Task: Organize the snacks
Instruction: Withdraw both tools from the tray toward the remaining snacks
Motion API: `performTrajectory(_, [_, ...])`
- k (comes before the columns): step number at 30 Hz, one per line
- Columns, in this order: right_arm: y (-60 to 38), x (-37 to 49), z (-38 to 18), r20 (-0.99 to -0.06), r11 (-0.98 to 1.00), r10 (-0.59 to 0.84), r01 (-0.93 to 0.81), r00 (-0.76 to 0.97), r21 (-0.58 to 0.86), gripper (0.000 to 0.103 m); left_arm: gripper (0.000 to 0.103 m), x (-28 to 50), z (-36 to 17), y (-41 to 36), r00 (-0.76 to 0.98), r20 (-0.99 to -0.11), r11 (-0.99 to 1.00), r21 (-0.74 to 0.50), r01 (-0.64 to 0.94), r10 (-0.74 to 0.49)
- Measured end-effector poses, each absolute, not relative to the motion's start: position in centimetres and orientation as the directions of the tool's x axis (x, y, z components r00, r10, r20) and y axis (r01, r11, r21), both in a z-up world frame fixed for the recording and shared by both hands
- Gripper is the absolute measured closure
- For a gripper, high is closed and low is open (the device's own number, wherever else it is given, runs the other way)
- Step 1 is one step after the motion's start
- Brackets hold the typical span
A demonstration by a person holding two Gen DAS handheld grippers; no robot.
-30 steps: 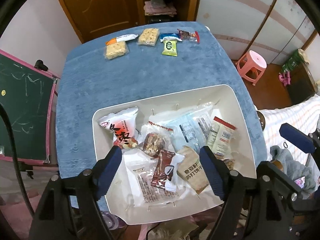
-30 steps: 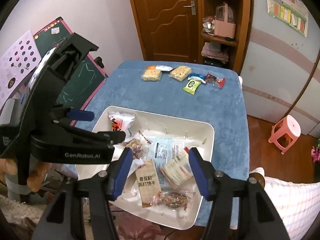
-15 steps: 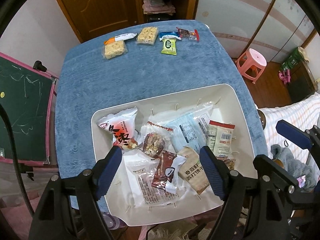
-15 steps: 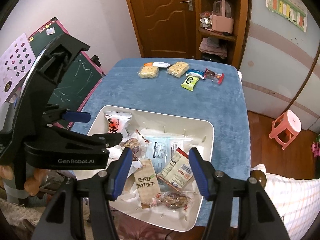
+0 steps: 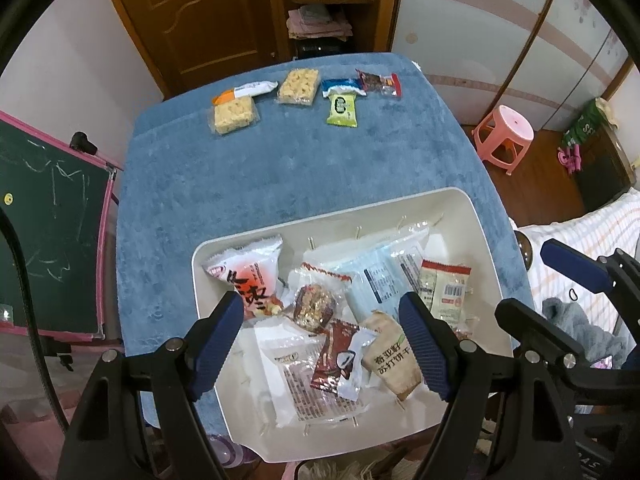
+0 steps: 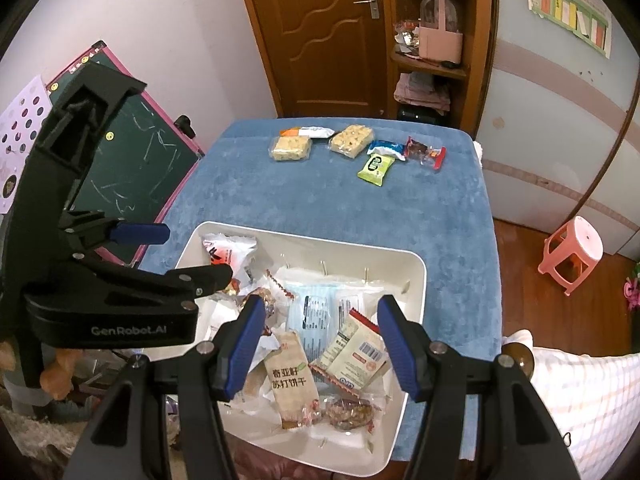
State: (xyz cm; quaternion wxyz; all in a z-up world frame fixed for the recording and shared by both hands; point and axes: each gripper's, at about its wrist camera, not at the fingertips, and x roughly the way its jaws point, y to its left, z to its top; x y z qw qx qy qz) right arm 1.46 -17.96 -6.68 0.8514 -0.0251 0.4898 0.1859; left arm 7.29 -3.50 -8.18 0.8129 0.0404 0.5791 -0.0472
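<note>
A white bin (image 5: 476, 216) (image 6: 416, 276) sits at the near edge of the blue-covered table and holds several snack packets, among them a red-and-white bag (image 5: 248, 276), a beige cracker pack (image 5: 394, 360) (image 6: 292, 380) and a pale blue packet (image 5: 376, 276) (image 6: 316, 308). Sorted snacks lie in a row at the far edge: two rice cakes (image 5: 234, 114) (image 5: 299, 85), a green packet (image 5: 341, 109) (image 6: 374, 168) and a red one (image 5: 378, 82). My left gripper (image 5: 322, 344) is open and empty above the bin. My right gripper (image 6: 320, 344) is open and empty above the bin.
A green chalkboard with a pink frame (image 5: 48, 216) (image 6: 132, 172) stands against the table's left side. A pink stool (image 5: 504, 136) (image 6: 572, 252) is on the floor to the right. A wooden door and shelf (image 6: 432, 40) stand behind the table. A bed (image 6: 580, 400) is at the near right.
Both grippers stay open and empty over the bin, drifting only slightly. The striped packet with the barcode has shifted a little in the bin.
</note>
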Motion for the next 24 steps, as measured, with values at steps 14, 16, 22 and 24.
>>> performTrajectory(14, [-20.8,7.0,-4.6,-0.815,0.953,0.285,-0.237,0.505,0.186,0.044,0.024,12.6,-3.3,-3.4,0.438,-0.897,0.989,0.006,0.149,-0.061])
performTrajectory(16, [-21.5,8.1,-4.1,-0.809,0.954,0.291,-0.219,0.51,0.205,0.044,0.024,13.6,-2.5,-3.5,0.46,-0.886,0.987,0.012,0.157,-0.063])
performTrajectory(22, [-23.3,11.5,-2.6,-0.794,0.968,0.249,-0.16,0.554,0.192,0.044,0.024,17.5,0.2,-4.0,0.525,-0.847,0.981,0.023,0.191,-0.082])
performTrajectory(24, [-23.7,12.5,-2.2,-0.791,0.969,0.246,-0.149,0.56,0.196,0.044,0.024,18.6,1.0,-4.2,0.541,-0.836,0.979,0.023,0.2,-0.091])
